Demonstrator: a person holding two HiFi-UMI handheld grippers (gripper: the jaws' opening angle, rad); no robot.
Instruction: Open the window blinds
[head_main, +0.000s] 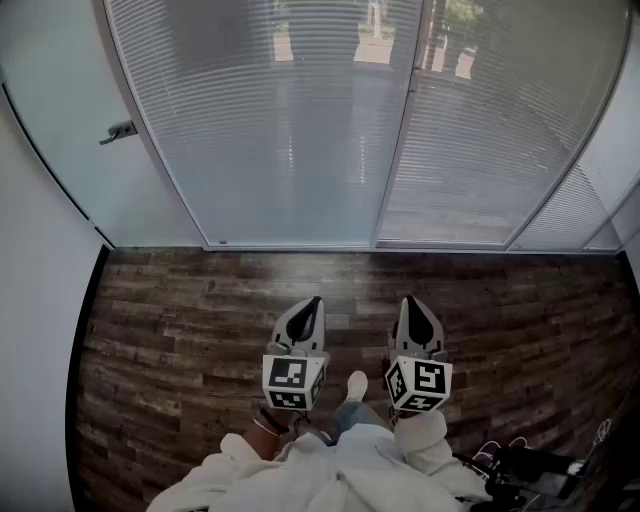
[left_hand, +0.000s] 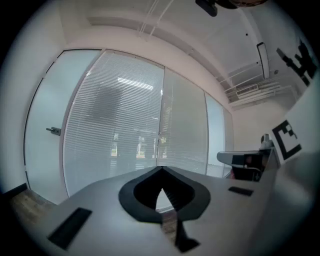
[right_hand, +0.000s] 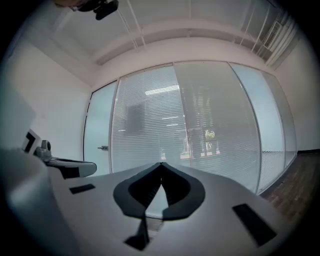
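Currently, both the left gripper (head_main: 315, 301) and the right gripper (head_main: 409, 299) are held level with jaws clamped together on nothing; the lowered window blinds (head_main: 270, 130) are seen at twelve o'clock, beyond the wooden floor (head_main: 180, 330), well apart from both tips, untouched

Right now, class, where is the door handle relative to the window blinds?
In the head view the door handle is at the upper left, on the frosted glass door just left of the window blinds.
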